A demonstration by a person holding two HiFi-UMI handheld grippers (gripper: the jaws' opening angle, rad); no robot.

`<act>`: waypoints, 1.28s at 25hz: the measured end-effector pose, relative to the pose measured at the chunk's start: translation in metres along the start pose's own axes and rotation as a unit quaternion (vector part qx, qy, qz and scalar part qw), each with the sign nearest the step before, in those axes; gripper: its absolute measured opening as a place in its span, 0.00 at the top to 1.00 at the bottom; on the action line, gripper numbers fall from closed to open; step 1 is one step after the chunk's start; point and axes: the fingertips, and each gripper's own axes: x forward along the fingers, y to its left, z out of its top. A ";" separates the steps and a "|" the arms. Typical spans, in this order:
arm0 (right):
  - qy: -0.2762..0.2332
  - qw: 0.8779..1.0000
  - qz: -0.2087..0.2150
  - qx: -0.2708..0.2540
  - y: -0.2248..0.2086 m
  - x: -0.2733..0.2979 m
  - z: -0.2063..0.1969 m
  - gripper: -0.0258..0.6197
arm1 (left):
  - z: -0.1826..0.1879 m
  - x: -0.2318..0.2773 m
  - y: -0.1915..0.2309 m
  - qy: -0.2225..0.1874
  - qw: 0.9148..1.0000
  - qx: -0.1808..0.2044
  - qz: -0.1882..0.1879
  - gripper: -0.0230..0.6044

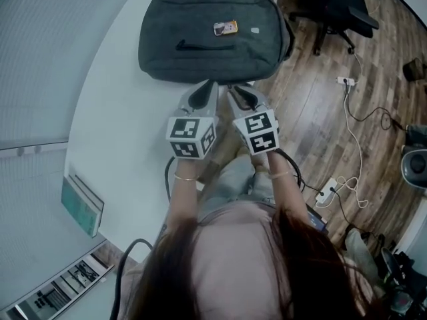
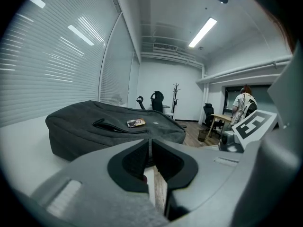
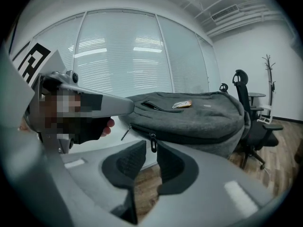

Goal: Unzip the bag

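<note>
Left tool [image 1: 207, 85] and right tool [image 1: 235, 90] face bag [image 1: 207, 39], chair [image 1: 333, 12] beyond table [image 1: 113, 132]

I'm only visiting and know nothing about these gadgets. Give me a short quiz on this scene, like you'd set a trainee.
1. True or false: a small card lies on top of the grey bag.
2. What shows in the gap between the right gripper's parted jaws? A) a zipper pull B) a key C) a pen
3. Fill in: the bag lies on a white ____.

Key: 1 true; 2 A; 3 table.
</note>
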 end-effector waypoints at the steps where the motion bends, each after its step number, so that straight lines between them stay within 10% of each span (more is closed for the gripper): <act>1: 0.003 1.000 0.002 0.006 0.000 0.003 -0.003 0.84 | -0.001 0.003 0.002 0.002 1.000 0.001 -0.001 0.94; 21: -0.045 0.988 0.051 0.140 -0.003 0.019 -0.007 0.79 | -0.020 0.043 0.021 0.078 0.997 0.021 0.007 0.95; 32: -0.071 0.985 0.007 0.155 -0.003 0.017 -0.003 0.94 | -0.022 0.042 0.022 0.078 0.997 0.025 0.013 0.95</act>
